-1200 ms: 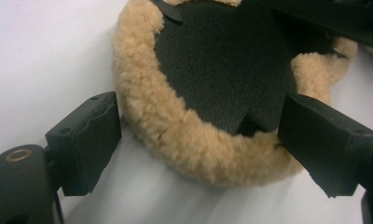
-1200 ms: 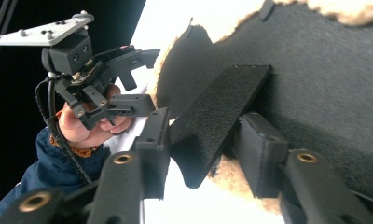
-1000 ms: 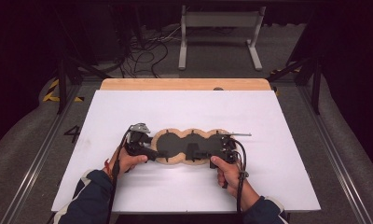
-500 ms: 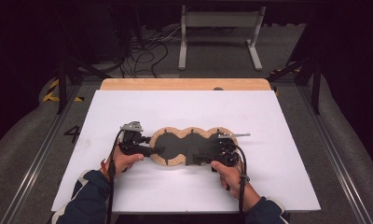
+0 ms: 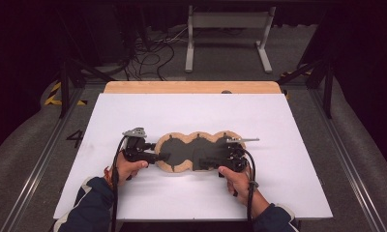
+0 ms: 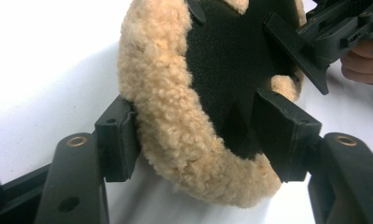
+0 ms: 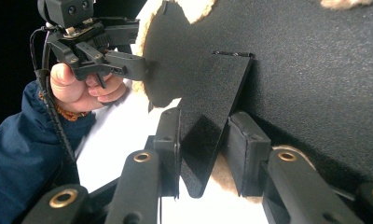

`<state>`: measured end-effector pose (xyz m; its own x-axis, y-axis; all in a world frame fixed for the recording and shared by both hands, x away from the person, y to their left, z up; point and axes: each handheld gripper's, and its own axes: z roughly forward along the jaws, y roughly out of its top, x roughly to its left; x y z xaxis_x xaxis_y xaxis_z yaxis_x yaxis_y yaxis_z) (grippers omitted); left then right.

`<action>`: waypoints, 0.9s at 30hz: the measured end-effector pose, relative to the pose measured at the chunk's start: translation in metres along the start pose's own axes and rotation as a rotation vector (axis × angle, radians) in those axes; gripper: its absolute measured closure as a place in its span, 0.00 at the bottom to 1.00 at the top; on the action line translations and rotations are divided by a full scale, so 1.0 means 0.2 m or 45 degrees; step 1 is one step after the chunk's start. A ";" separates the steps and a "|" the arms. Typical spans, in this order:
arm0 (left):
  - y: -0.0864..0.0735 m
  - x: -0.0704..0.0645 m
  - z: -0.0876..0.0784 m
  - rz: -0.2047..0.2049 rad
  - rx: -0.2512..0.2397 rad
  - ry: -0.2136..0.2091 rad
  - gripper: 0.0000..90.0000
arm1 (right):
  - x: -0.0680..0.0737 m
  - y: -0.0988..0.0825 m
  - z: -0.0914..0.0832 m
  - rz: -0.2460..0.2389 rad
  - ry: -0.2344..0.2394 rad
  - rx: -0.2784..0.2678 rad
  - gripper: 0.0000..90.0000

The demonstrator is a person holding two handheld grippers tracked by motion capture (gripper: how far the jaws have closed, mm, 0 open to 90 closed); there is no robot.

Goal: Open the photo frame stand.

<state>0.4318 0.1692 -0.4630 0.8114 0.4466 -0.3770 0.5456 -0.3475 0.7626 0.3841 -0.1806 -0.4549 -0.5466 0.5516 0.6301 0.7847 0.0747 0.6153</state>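
Observation:
A three-lobed pad, black inside with a tan fleece rim, lies on the white table sheet. My left gripper is at its left end. In the left gripper view the left gripper has just been closing and its pads now press on the fleece rim and the black face. My right gripper is at the right end. In the right gripper view the right gripper holds a stiff black flap of the pad. Its jaws have just eased open a little, with the flap still touching both pads.
The white sheet covers the table, with a wooden strip along the far edge. Beyond it are floor cables and a metal stand. Rails run along both sides of the table.
The left gripper drew back toward the pad's left end and its jaws closed on the fleece rim. The right hand stayed where it was.

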 end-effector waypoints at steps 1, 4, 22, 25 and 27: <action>-0.01 0.00 -0.01 0.000 -0.023 -0.024 0.44 | 0.00 0.00 0.00 -0.023 -0.007 0.002 0.76; -0.01 0.00 -0.03 -0.012 -0.048 -0.055 0.46 | 0.01 -0.01 0.00 -0.064 -0.015 0.011 0.78; -0.03 -0.01 -0.08 -0.017 -0.083 -0.110 0.55 | 0.03 -0.03 0.00 -0.314 -0.057 -0.009 0.80; -0.02 -0.03 -0.05 -0.015 -0.042 -0.099 0.53 | 0.03 -0.03 0.00 -0.337 -0.064 -0.013 0.80; -0.02 -0.04 -0.02 0.013 0.003 -0.092 0.52 | 0.03 -0.03 0.00 -0.350 -0.069 -0.016 0.80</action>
<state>0.4224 0.1702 -0.4598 0.8300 0.3824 -0.4061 0.5376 -0.3539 0.7654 0.3757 -0.1773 -0.4547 -0.7219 0.5557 0.4124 0.6051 0.2177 0.7658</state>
